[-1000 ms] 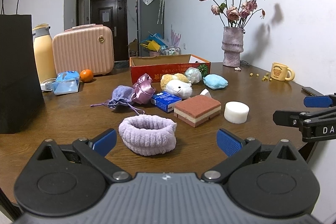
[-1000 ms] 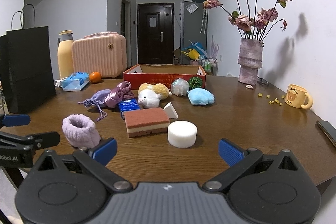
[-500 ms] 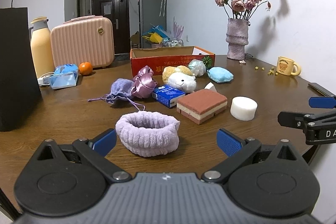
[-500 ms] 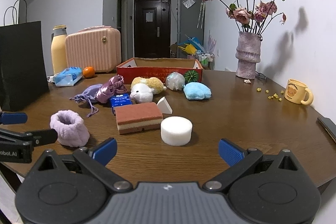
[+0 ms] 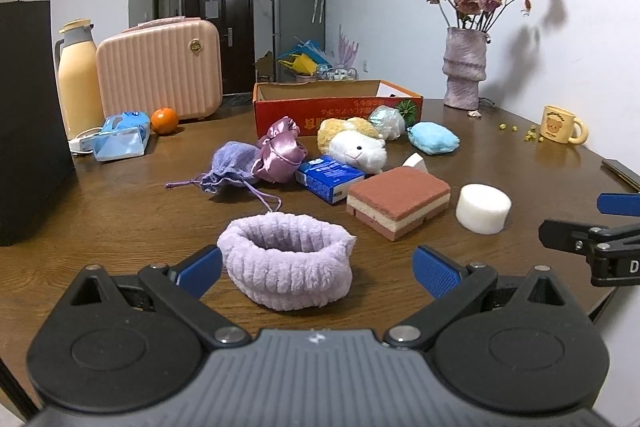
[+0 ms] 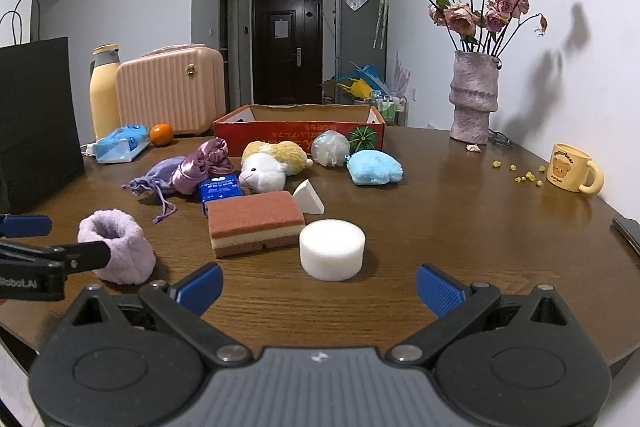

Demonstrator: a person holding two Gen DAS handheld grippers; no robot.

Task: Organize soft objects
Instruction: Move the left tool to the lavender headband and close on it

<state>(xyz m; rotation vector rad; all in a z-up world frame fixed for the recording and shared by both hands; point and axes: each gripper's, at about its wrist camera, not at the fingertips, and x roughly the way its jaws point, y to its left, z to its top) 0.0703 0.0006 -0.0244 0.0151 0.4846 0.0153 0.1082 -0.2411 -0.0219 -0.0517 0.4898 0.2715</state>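
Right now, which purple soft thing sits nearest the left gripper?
The fluffy lilac headband, right between the open left gripper fingers; the drawstring pouch and satin scrunchie lie farther back.

Right gripper (image 6: 319, 285) low over the brown wooden table (image 6: 460, 227), blue-padded fingers spread wide, nothing between them. Just ahead, in line with the gap: white round foam cylinder (image 6: 332, 249). Ahead-left and touching nothing: brown-topped layered rectangular sponge (image 6: 255, 223), with small white wedge sponge (image 6: 308, 202) just beyond its far right corner. Far left, near the fluffy lilac towelling band (image 6: 118, 251): left gripper (image 6: 44, 239), one black finger tip overlapping the band. Farther ahead: white and tan plush toy (image 6: 268, 165), fluffy blue pad (image 6: 374, 167), red open cardboard box (image 6: 298, 129). Far right: yellow bear mug (image 6: 574, 169).
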